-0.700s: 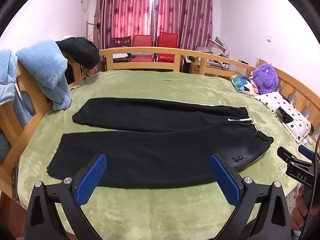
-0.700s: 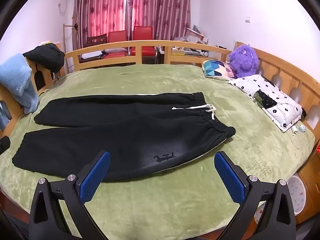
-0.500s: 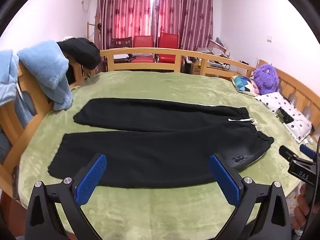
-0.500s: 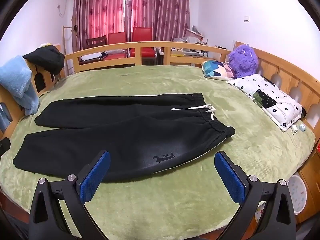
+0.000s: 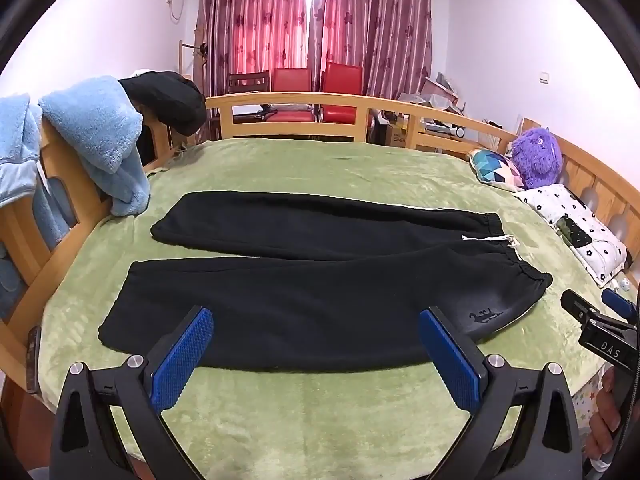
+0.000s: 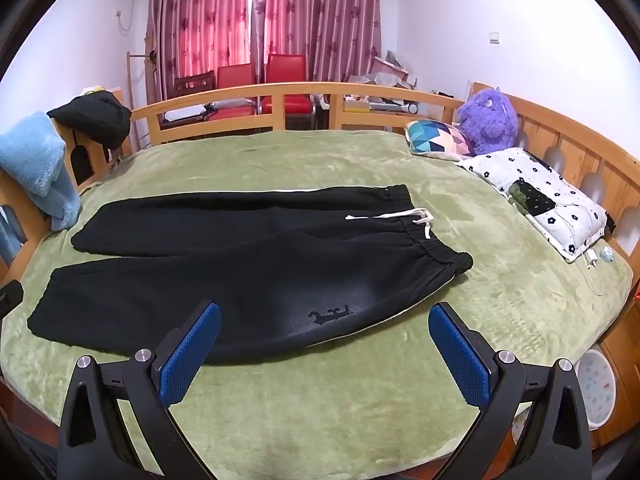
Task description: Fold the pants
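Black pants [image 5: 320,280] lie flat on the green blanket [image 5: 320,408], legs spread toward the left and the waistband with its white drawstring [image 5: 490,239] at the right. My left gripper [image 5: 316,354] hovers open over the near leg's front hem edge, nothing between its blue pads [image 5: 182,360]. In the right wrist view the pants [image 6: 248,272] show a small printed logo [image 6: 331,314] near the hip. My right gripper [image 6: 324,350] hangs open just in front of that hip, empty. Its tip also shows at the right edge of the left wrist view.
A wooden bed rail [image 5: 288,108] rings the bed. Light blue fleece [image 5: 96,140] and a dark garment [image 5: 168,100] hang on the left rail. A patterned cushion [image 6: 438,140], a purple plush toy [image 6: 488,120] and a flowered pillow [image 6: 536,200] sit at the right. Red chairs stand behind.
Both views have shifted slightly, the pants sitting a little farther right in the left wrist view. Both grippers stay open and empty.
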{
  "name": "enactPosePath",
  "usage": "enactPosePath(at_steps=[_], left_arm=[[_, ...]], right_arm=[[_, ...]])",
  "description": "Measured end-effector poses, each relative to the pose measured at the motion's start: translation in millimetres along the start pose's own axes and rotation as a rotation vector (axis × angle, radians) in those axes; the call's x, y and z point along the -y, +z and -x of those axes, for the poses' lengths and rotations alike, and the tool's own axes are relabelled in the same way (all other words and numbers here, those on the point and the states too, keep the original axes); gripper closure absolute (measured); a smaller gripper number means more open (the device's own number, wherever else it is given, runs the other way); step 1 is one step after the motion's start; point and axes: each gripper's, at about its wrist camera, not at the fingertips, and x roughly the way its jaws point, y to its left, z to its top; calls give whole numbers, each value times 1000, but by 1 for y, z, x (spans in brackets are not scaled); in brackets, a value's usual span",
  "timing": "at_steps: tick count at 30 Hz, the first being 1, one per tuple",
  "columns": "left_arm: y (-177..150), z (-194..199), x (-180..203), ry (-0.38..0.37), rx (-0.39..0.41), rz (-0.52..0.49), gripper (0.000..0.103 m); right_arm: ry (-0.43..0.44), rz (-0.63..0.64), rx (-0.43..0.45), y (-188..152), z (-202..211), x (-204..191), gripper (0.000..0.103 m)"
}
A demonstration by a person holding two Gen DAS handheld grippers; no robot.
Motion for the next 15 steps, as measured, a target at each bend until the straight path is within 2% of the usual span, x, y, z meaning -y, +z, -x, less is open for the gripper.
enactPosePath(at_steps=[15], left_arm=[[3,5,-3,-1,10,4,0]], right_arm=[[-5,2,11,1,3,-3,1]])
